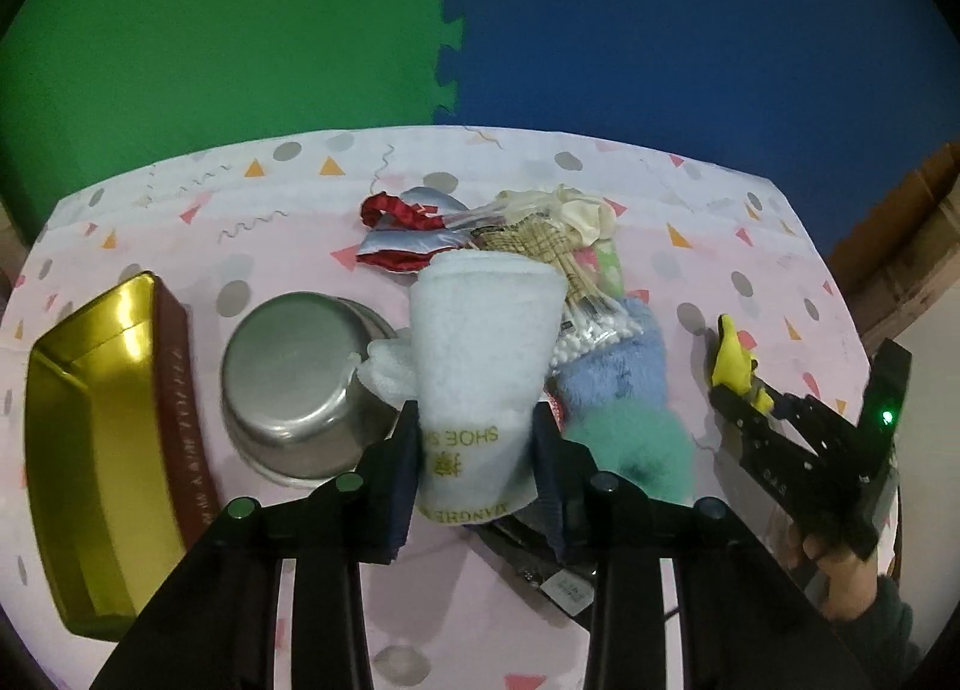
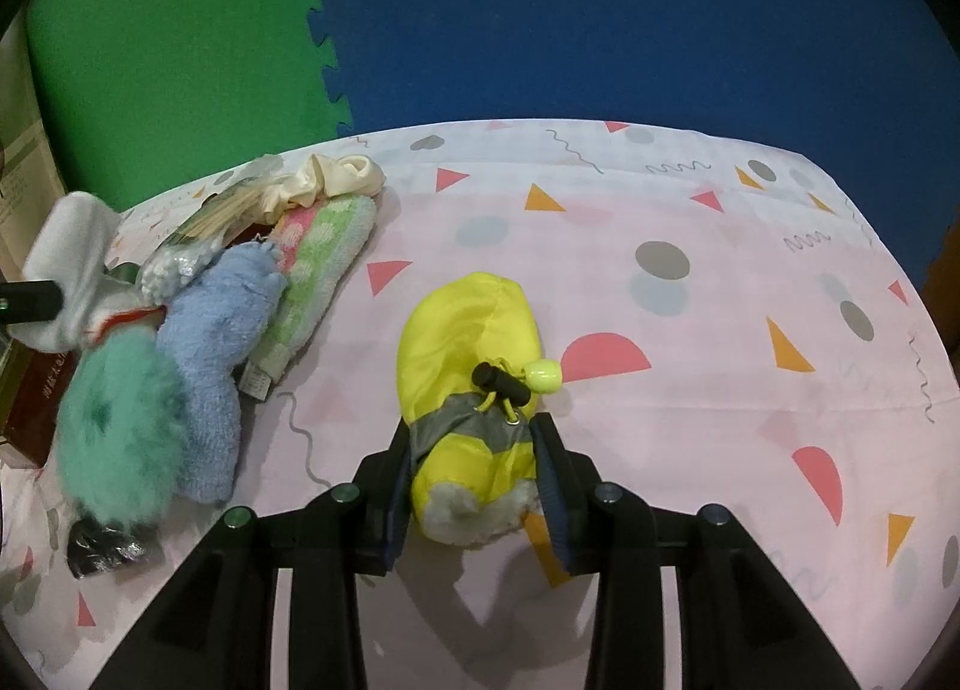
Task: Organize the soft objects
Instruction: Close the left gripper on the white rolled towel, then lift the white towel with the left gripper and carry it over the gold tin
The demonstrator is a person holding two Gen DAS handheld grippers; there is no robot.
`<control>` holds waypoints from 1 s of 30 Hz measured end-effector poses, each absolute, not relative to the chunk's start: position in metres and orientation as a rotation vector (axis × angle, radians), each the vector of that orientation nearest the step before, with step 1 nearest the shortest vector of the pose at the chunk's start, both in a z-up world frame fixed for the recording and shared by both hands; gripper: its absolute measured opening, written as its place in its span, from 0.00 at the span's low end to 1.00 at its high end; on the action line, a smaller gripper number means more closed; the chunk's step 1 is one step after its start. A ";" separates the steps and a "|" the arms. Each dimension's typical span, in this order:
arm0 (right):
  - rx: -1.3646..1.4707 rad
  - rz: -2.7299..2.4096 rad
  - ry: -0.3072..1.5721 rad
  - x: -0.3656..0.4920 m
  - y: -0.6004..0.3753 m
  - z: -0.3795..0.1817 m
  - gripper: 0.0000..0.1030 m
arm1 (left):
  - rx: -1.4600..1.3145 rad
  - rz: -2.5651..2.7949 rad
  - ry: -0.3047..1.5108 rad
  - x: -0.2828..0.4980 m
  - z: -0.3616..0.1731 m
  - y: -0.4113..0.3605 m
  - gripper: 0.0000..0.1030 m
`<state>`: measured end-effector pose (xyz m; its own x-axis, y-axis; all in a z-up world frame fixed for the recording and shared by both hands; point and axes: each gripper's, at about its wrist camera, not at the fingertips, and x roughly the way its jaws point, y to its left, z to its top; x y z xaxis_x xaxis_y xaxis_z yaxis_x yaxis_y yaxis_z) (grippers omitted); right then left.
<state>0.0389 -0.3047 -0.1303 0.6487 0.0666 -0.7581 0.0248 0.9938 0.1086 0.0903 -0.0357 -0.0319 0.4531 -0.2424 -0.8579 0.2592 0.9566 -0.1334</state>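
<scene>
Right tool (image 2: 474, 480) pointed down at the table (image 2: 690, 390), which was covered by a pink cloth with triangles, dots and squiggles. Both pads pressed a yellow drawstring pouch (image 2: 465, 342) at its grey-banded near end, white fleece showing at the mouth; a black cord lock (image 2: 501, 382) and pale green cord end (image 2: 543, 375) lay on top. Well to the left sat a pile: teal fluffy item (image 2: 117, 432), blue plush towel (image 2: 216, 348), pink-and-green towel (image 2: 318, 264), cream cloth (image 2: 348, 177). A white towel (image 2: 72, 264) stood at the far left edge.
</scene>
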 end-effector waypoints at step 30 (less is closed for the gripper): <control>0.089 0.009 0.868 0.039 -0.300 -0.130 0.37 | -0.002 -0.305 1.147 0.046 -0.055 0.002 0.26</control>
<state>0.0395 -0.3000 -0.1304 0.6466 0.0443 -0.7616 0.0280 0.9963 0.0817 0.0462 0.0025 -0.0548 0.3744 -0.2394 -0.8958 0.2376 0.9586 -0.1569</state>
